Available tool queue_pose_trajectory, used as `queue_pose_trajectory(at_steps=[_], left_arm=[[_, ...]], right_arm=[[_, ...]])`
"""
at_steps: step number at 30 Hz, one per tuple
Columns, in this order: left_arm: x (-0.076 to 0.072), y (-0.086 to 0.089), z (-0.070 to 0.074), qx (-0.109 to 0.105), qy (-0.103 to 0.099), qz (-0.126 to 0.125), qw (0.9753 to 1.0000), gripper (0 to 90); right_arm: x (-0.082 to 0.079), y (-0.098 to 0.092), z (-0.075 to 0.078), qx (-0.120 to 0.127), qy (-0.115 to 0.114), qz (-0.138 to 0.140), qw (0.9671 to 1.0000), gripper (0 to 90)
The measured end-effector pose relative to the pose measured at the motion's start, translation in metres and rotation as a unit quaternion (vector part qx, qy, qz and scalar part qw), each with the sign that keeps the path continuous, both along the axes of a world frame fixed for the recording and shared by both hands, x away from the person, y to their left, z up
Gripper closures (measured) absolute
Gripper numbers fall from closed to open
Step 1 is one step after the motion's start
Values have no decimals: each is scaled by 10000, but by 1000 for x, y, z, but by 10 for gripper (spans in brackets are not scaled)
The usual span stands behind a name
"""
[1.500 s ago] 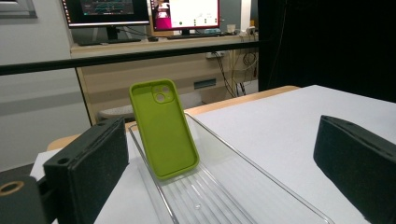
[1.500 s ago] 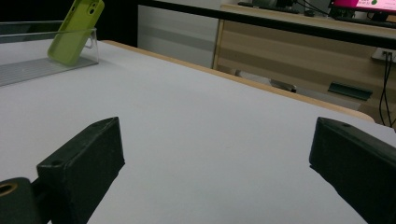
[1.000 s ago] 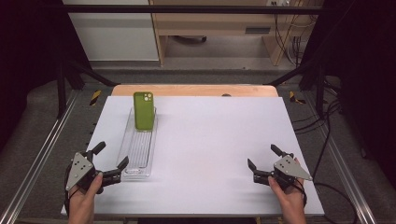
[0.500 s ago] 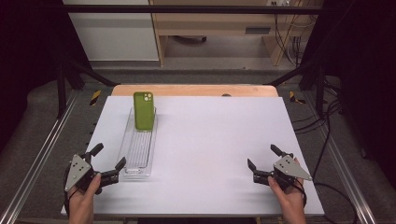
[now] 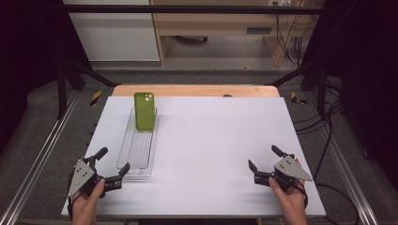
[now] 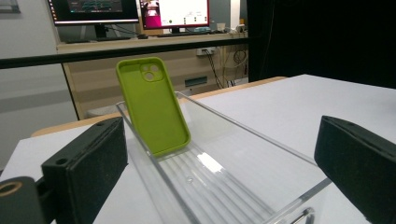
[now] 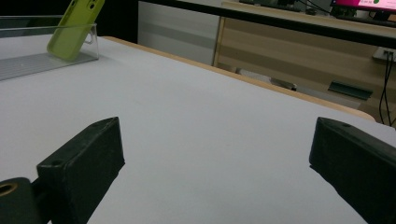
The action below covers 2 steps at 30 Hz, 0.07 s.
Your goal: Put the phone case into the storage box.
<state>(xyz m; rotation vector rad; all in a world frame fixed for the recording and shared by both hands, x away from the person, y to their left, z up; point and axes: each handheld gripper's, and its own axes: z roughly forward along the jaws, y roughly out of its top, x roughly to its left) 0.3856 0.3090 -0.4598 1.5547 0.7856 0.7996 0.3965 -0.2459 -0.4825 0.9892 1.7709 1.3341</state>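
Observation:
A lime-green phone (image 5: 144,110) (image 6: 153,106) (image 7: 74,29) leans upright against the far end of a long clear plastic tray (image 5: 139,152) (image 6: 219,182) (image 7: 28,58) on the left half of the white table. My left gripper (image 5: 113,164) (image 6: 219,177) is held open at the tray's near end, its jaws wide on either side of that end with nothing between them. At the front right of the table my right gripper (image 5: 263,158) (image 7: 219,172) is open over bare tabletop.
The white table top (image 5: 220,140) has a wooden strip along its far edge. Metal rails run along both sides of the table. Cables hang at the right, and a wooden desk with monitors (image 6: 173,11) stands behind.
My left gripper has slid slightly back and to the left along the front edge. The right gripper, the phone and the tray have stayed where they were.

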Motion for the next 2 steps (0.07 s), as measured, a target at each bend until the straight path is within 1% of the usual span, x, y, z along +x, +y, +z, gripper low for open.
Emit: queue_pose_trajectory(at_steps=[2], left_arm=[[0,-3,0,16,4,-2,10000,9]], right_arm=[[0,0,0,-27,4,-8,10000,34]])
